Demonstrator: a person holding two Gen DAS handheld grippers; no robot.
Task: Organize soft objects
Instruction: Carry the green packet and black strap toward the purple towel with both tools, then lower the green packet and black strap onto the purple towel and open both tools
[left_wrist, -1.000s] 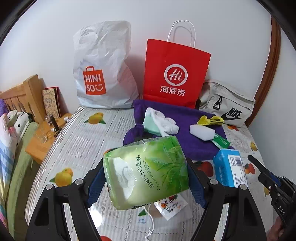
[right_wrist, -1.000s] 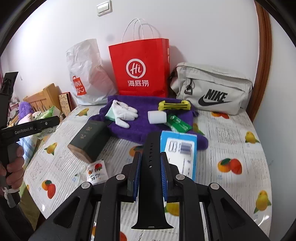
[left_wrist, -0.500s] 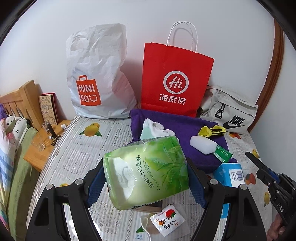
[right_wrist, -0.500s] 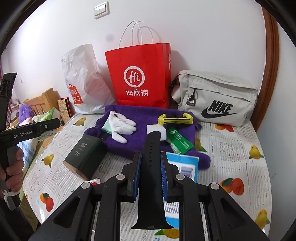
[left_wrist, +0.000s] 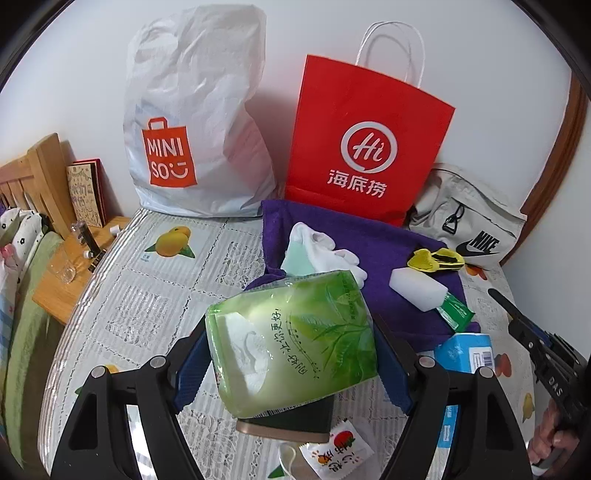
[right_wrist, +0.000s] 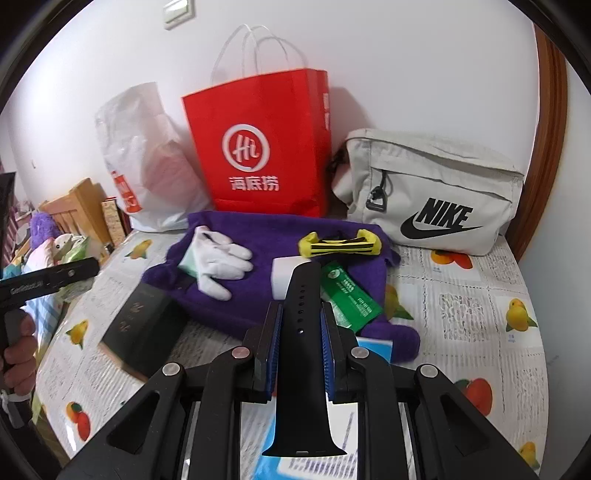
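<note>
A green tissue pack (left_wrist: 291, 339) is clamped in the left hand-held gripper (left_wrist: 291, 354) and a black watch strap (right_wrist: 301, 354) – its long axis at twelve o'clock – in the right hand-held gripper (right_wrist: 301, 350), both aimed over the counter (right_wrist: 480, 295) at the purple towel (right_wrist: 280, 236) ahead – nearer the right.

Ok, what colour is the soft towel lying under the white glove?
Purple. The fluffy purple towel shows best in the right wrist view, spread beneath the white glove.
</note>
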